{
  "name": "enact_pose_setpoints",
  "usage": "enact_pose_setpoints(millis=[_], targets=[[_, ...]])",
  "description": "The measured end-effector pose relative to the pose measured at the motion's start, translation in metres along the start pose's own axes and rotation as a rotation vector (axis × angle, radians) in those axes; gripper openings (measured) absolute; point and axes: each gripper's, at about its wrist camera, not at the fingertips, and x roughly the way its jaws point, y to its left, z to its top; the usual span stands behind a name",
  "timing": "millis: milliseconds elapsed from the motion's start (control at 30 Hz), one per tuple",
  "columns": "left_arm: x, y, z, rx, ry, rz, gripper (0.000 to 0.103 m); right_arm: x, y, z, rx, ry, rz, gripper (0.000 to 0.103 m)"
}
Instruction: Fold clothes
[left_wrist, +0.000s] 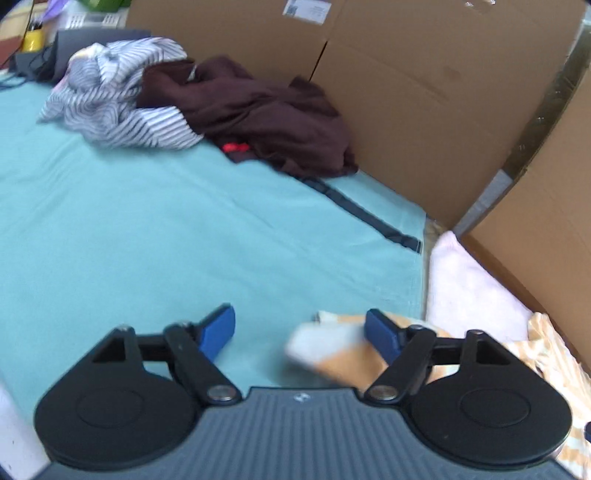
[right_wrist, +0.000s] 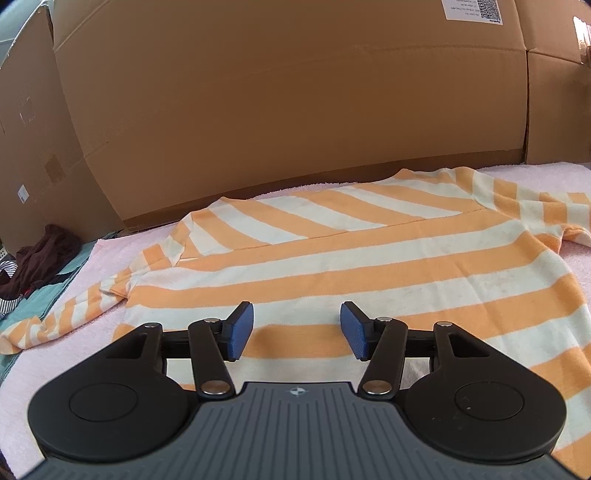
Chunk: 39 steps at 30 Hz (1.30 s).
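Observation:
An orange-and-white striped shirt lies spread flat on a pink towel, one sleeve trailing off to the left. My right gripper hovers over the shirt's near part, jaws open, with nothing pinched between the blue pads. In the left wrist view the blurred end of that sleeve lies on the teal sheet. My left gripper stands wide open there. The sleeve end lies close to the right pad, and the pads do not press on it.
A crumpled grey-striped garment and a dark maroon one are piled at the far side of the teal sheet. Cardboard boxes wall in the back and right, and fill the background. Cables and a yellow object sit far left.

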Motion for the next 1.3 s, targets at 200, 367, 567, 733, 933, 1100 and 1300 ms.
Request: enact_pose_setpoints(millis=[200, 367, 567, 733, 933, 1100, 1300], targets=[[0.004, -0.039, -0.006, 0.114, 0.075, -0.078, 0.006, -0.001, -0.003, -0.001, 0.027, -0.005, 0.016, 0.056], [-0.043, -0.055, -0.020, 0.140, -0.045, -0.184, 0.000, -0.001, -0.005, -0.002, 0.042, -0.007, 0.026, 0.056], [-0.086, -0.076, -0.041, 0.302, -0.121, -0.243, 0.004, -0.002, -0.005, -0.002, 0.052, -0.008, 0.035, 0.057], [-0.042, -0.064, -0.028, 0.261, -0.072, -0.118, 0.039, -0.002, -0.007, -0.002, 0.060, -0.010, 0.043, 0.058], [0.011, -0.067, -0.032, 0.333, 0.030, -0.008, 0.025, -0.002, -0.010, -0.002, 0.080, -0.013, 0.055, 0.058], [0.006, -0.076, -0.043, 0.365, -0.007, 0.006, 0.003, -0.003, -0.012, -0.002, 0.099, -0.015, 0.070, 0.059], [-0.037, -0.089, -0.030, 0.359, -0.216, 0.019, 0.003, -0.002, -0.012, -0.002, 0.102, -0.015, 0.075, 0.059]])
